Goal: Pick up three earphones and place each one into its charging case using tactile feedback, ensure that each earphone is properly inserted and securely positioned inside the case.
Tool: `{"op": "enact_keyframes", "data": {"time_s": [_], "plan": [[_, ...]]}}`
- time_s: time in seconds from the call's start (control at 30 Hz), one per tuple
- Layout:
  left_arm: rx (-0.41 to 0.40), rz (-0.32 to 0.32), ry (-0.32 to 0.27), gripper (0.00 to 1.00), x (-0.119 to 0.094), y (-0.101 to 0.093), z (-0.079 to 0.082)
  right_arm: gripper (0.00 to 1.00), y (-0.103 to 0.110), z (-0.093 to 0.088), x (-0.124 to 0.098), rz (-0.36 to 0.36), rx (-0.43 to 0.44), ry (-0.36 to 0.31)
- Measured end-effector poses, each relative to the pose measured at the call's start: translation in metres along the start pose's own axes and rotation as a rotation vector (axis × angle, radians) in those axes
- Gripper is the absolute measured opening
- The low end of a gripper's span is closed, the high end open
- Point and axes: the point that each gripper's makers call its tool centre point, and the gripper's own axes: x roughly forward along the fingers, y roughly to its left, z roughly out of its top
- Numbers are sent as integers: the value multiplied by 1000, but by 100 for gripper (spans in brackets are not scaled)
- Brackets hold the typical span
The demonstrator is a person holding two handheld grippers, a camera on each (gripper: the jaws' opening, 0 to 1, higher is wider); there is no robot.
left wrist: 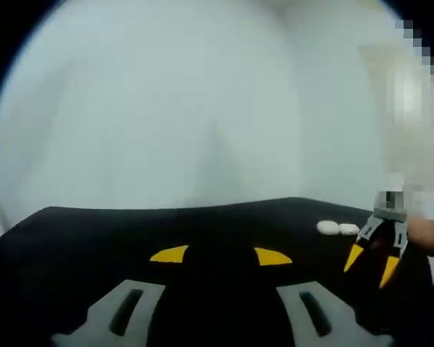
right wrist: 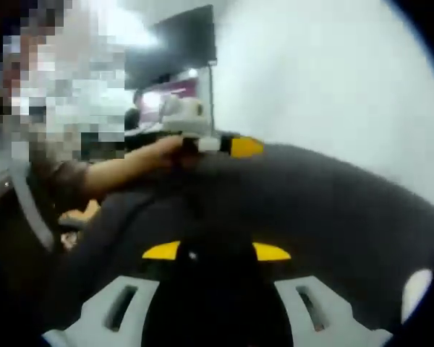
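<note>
Nothing yet picked up or inserted, apparently: both yellow-tipped grippers, left (left wrist: 220, 255) and right (right wrist: 217, 251), with fingers spread open and empty over the black cloth-covered counter (left wrist: 202, 228), small white earphone pieces (left wrist: 338, 229) lying untouched, far off.

We can't read any text, label, brand, number or sign in either view. Both pictures are blurred. In the right gripper view, the dark screen (right wrist: 175, 45) at far left carries no legible characters, and the lit magenta panel (right wrist: 175, 92) below it may be a sign, but we can't make out any letters on it. The black surface (left wrist: 217, 231) and the white wall (left wrist: 166, 101) carry no markings we can read.
</note>
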Motion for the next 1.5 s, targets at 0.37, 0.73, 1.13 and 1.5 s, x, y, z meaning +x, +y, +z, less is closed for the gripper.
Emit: {"op": "enact_keyframes", "data": {"time_s": [0.37,0.73,1.13,1.5], "plan": [[6,24,-25,31,-5,12,-2,42,2,20,-4,-15,-50,-150],[-8,15,-29,33,-5,9,-4,41,-16,33,-16,-18,85,-259],[-249,-41,-123,35,-6,8,14,41,-22,48,-25,-26,120,-327],[-207,-64,-115,37,-3,2,13,42,-31,43,-27,-91,139,-308]]}}
